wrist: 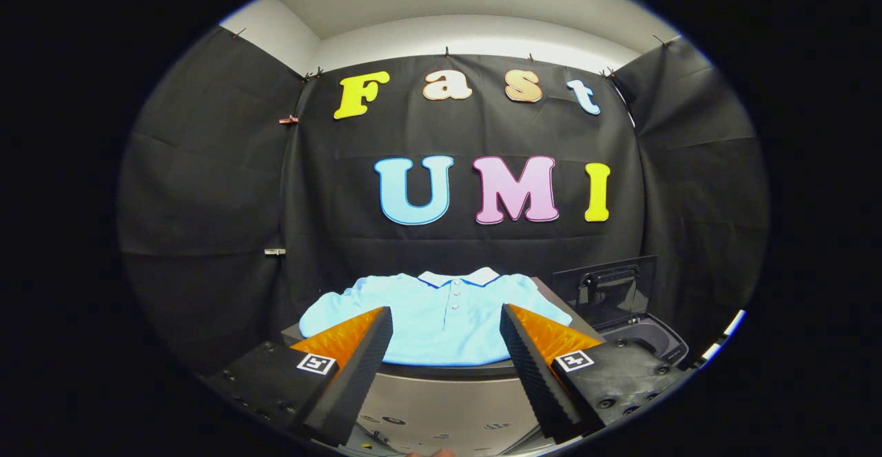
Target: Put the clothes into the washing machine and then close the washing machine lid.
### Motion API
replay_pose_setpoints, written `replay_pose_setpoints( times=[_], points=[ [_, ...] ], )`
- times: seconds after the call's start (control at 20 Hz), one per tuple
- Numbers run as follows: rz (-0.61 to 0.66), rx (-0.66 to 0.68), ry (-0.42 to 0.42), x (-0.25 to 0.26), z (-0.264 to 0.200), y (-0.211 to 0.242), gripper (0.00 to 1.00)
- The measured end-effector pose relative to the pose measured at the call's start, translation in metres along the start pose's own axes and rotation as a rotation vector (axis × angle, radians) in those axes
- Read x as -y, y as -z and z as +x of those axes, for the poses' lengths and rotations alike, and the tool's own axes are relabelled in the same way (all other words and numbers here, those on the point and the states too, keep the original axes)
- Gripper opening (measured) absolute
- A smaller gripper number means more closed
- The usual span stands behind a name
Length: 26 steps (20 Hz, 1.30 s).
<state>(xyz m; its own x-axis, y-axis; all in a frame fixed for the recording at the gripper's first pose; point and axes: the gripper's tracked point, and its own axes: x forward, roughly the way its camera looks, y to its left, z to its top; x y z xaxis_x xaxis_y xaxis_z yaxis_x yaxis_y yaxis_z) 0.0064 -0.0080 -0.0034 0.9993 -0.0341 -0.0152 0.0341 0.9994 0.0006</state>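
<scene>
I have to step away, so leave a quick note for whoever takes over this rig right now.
Tool: open, fingers spread wide, holding nothing.
Light blue polo shirt: laid flat on a surface just ahead of the fingers, collar towards the booth wall, not yet gripped.
Washing machine: beyond the right finger, beside the shirt, with its lid standing up open.
Done: nothing yet.
Left: grip the shirt, drop it into the machine's opening, then close the lid.

I'm working in a staged recording booth: black cloth (pixel 207 188) clipped up as walls, a washing machine (pixel 441 402) standing inside, white room wall (pixel 468 33) above.
</scene>
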Motion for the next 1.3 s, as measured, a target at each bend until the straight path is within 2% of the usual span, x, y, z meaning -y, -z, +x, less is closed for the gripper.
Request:
replay_pose_setpoints(
  times=[0.35, 0.65, 0.9, 1.0, 1.15, 1.3],
  points=[
    [0.009, -0.025, 0.009, 0.004, 0.019, -0.002, 0.99],
    [0.021, -0.14, 0.025, 0.01, 0.08, -0.002, 0.99],
    [0.034, -0.363, 0.031, 0.009, 0.138, 0.024, 1.0],
    [0.026, -0.45, 0.009, 0.004, 0.158, 0.033, 1.0],
    [-0.025, -0.556, 0.03, 0.015, 0.183, 0.042, 1.0],
    [0.007, -0.692, 0.024, 0.016, 0.2, 0.062, 1.0]
  ],
)
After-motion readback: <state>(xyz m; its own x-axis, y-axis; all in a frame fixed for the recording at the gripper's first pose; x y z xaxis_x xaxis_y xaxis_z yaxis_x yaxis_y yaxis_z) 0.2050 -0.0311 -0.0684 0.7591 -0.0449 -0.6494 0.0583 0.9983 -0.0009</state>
